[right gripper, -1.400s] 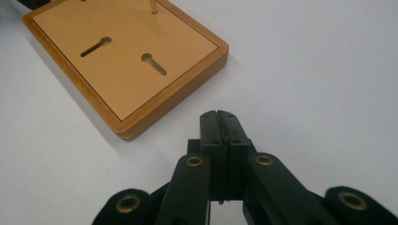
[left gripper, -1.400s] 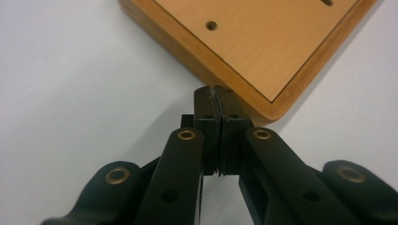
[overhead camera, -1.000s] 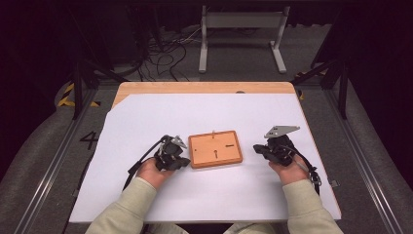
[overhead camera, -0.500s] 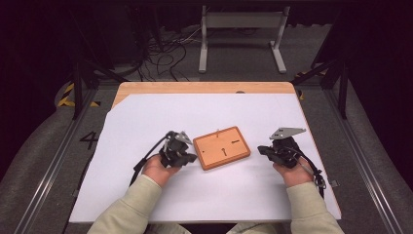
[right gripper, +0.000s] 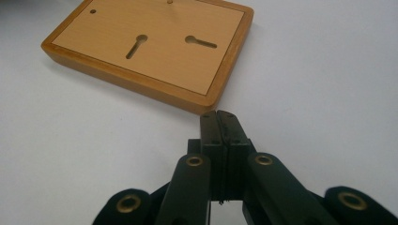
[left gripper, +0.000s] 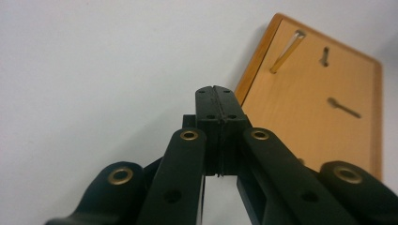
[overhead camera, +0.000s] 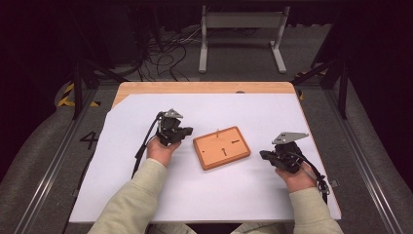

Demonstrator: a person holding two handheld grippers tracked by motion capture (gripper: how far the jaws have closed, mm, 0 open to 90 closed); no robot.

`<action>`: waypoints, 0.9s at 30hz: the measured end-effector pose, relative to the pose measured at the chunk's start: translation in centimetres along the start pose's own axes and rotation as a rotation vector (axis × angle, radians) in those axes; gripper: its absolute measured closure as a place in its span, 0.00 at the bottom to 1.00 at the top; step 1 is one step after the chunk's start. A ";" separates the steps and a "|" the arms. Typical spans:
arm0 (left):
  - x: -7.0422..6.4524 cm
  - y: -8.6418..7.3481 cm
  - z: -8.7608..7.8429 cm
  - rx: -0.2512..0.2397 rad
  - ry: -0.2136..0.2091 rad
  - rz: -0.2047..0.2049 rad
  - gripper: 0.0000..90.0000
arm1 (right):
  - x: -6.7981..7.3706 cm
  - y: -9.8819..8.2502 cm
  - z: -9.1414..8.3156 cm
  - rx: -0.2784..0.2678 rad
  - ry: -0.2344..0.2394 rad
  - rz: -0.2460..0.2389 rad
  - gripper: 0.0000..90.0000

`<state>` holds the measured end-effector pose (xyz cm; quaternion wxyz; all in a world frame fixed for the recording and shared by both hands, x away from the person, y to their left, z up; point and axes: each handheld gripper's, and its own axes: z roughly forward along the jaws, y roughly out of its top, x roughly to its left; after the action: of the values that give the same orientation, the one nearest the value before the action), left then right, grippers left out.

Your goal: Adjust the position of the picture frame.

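1. The wooden board lies flat near the middle of the white tabletop, turned a little askew, between your two hands.
2. It is a flat orange-brown rectangle with rounded corners and a darker rim. Its top face has two keyhole-shaped slots and a thin brass pin standing at one corner.
3. The left tool is clenched with nothing between its jaws, and its tip is just beside the left edge of the board.
4. The right tool is also clenched and empty, near the right edge but apart from it.
5. I judge that you are turning or pushing the board. Keep the closed tips low against its rim, not on the top face.
6. Push slowly, so the board does not slide away, and stay clear of the pin.
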<state>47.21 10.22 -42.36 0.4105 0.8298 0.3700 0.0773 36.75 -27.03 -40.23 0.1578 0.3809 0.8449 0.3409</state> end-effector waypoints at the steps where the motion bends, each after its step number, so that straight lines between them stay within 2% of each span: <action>1: 0.2 -0.1 0.3 0.001 0.002 -0.012 0.99 | 0.0 0.0 0.0 0.000 0.000 0.000 1.00; 8: 1.2 -0.7 2.1 0.024 -0.016 -0.046 0.99 | 1.8 -0.5 -0.8 -0.003 0.026 -0.039 1.00; 12: 1.6 -0.8 2.9 0.013 -0.027 -0.071 0.99 | 2.1 -0.8 -1.4 -0.024 0.028 -0.046 1.00; 15: 1.6 -0.9 3.6 0.032 -0.037 -0.077 0.99 | 2.0 -1.2 -1.6 -0.018 0.030 -0.041 1.00; 16: 1.6 -0.8 3.7 0.044 -0.037 -0.069 0.99 | 2.0 -1.3 -1.7 -0.018 0.031 -0.039 1.00; 17: 1.5 -0.6 3.9 0.079 -0.049 -0.072 0.99 | 1.9 -1.4 -1.7 -0.018 0.032 -0.036 1.00; 18: 1.4 -0.4 4.2 0.099 -0.068 -0.052 0.99 | 1.7 -1.6 -1.9 -0.019 0.033 -0.029 1.00; 22: 1.1 -0.3 4.2 0.111 -0.056 -0.048 1.00 | 1.6 -1.7 -2.0 -0.023 0.031 -0.022 1.00; 24: 1.3 -0.4 4.2 0.109 -0.073 -0.052 1.00 | 1.6 -1.7 -2.0 -0.023 0.034 -0.023 1.00; 27: 1.4 -0.5 4.1 0.120 -0.105 -0.032 1.00 | 1.7 -1.6 -1.9 -0.019 0.036 -0.027 1.00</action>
<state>49.63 8.81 -45.64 0.3801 0.8497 0.3654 0.0049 33.78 -27.37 -39.99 0.1509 0.3616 0.8493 0.3537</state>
